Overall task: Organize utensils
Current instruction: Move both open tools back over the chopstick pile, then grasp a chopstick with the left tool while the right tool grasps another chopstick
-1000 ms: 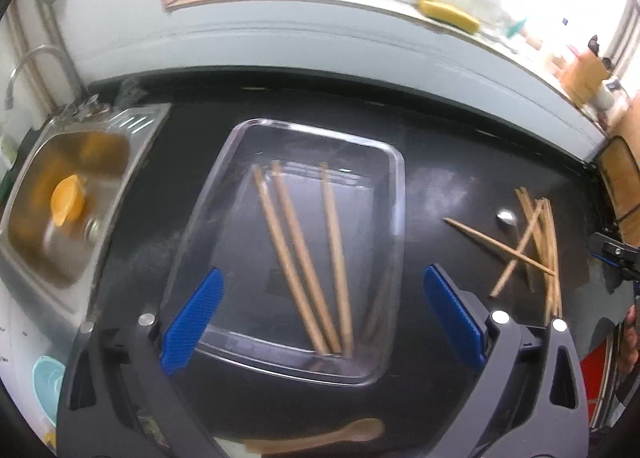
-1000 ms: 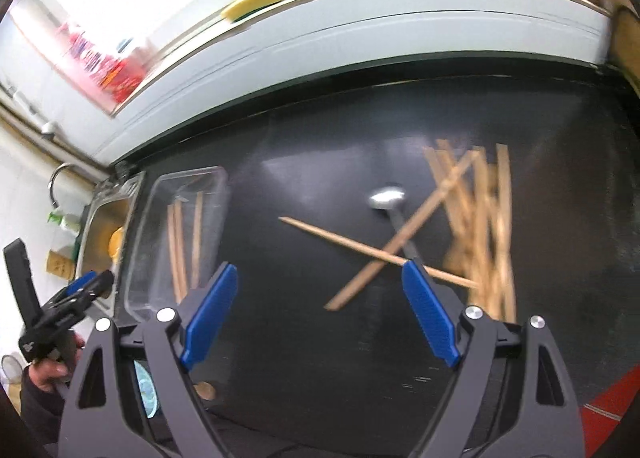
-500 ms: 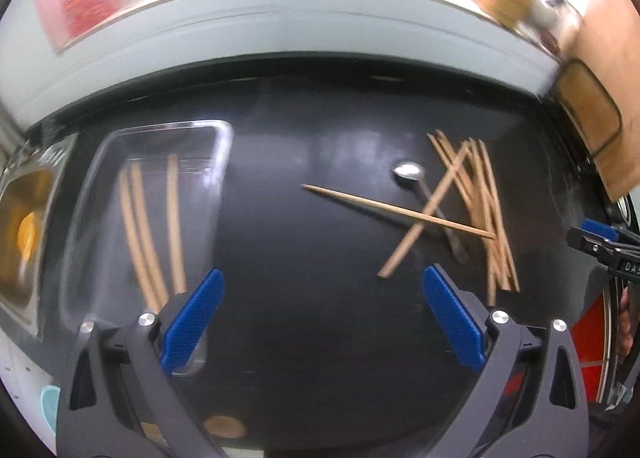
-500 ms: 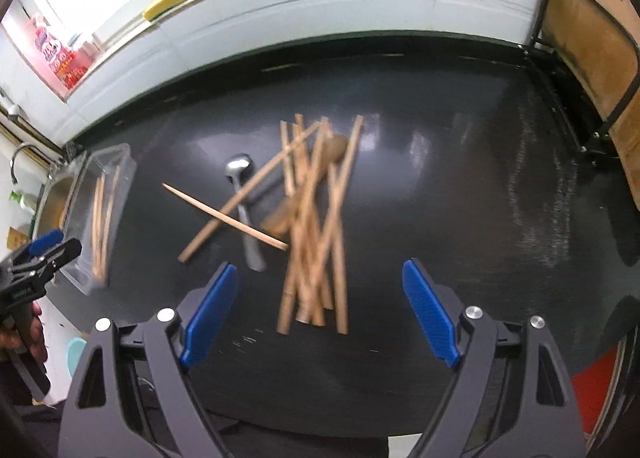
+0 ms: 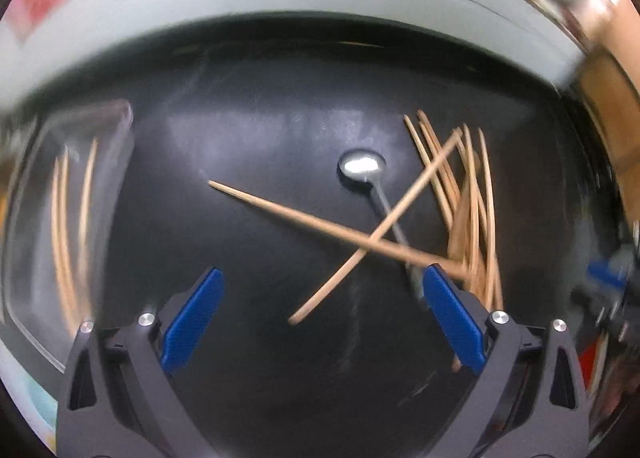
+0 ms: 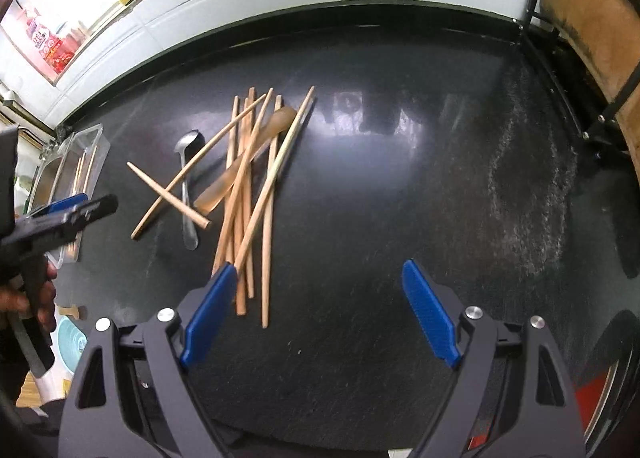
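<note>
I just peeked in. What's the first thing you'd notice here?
A messy pile of chopsticks on the black counter, with a metal spoon beside it. Left of them, a clear tray already holds a few chopsticks.

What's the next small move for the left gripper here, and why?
Probably lower the left gripper onto the two crossed chopsticks and close on one. Its jaws stand open and empty above the black counter, and that pair lies apart from the main chopstick pile, over the metal spoon. The clear tray already holds some chopsticks.
</note>
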Demonstrator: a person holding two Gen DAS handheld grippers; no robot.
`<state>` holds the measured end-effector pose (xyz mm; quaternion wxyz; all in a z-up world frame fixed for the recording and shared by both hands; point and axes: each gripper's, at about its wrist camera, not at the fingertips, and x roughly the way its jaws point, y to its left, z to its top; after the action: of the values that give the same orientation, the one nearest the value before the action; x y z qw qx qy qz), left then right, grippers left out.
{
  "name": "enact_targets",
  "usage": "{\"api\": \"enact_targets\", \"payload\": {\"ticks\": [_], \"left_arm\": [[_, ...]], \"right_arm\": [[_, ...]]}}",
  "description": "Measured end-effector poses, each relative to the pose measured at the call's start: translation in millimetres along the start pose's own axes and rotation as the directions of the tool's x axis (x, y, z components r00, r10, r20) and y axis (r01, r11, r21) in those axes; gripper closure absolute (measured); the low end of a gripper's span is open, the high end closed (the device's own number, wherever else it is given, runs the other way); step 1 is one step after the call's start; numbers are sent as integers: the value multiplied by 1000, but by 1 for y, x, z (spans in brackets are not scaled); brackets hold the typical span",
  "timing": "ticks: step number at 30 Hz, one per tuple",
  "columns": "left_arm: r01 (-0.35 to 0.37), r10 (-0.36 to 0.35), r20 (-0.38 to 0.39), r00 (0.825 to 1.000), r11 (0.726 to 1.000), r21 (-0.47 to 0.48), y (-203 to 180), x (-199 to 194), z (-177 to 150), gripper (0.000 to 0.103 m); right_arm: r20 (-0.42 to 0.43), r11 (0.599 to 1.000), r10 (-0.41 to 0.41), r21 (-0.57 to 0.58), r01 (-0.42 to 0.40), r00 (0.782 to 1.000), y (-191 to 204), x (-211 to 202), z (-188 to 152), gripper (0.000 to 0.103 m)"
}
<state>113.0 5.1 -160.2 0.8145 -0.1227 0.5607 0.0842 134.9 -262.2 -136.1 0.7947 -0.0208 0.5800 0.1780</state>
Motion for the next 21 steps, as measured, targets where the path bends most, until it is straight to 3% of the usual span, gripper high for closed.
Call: {"api": "enact_targets", "payload": {"ticks": [7,11,14,18,20,21], "left_arm": [[-58,41,-69,997,964,-260,-4,48,23,6],[-92,45,-141,989,933,-349,1,71,22,6],[-113,76,-119,990,932,-345,-3,76,23,6],[-170,139,-118,983,932,-320,-12,82,25,10],[-202,178,-105,978,935,-290,-20,83,28,23],[-213,194,-96,976,940,-267,-26,84,31,28]], "right_arm": [[-3,1000,-17,4,17,1000,9,45,36,22],[-23,999,3,41,-2,1000,18,69,47,28],[-32,999,-16,33,17,999,28,80,48,32],[-29,998,-57,-3,57,998,42,90,46,63],[-28,999,-50,-17,50,998,47,91,46,77],[-32,999,-47,-16,46,998,48,91,45,89]]}}
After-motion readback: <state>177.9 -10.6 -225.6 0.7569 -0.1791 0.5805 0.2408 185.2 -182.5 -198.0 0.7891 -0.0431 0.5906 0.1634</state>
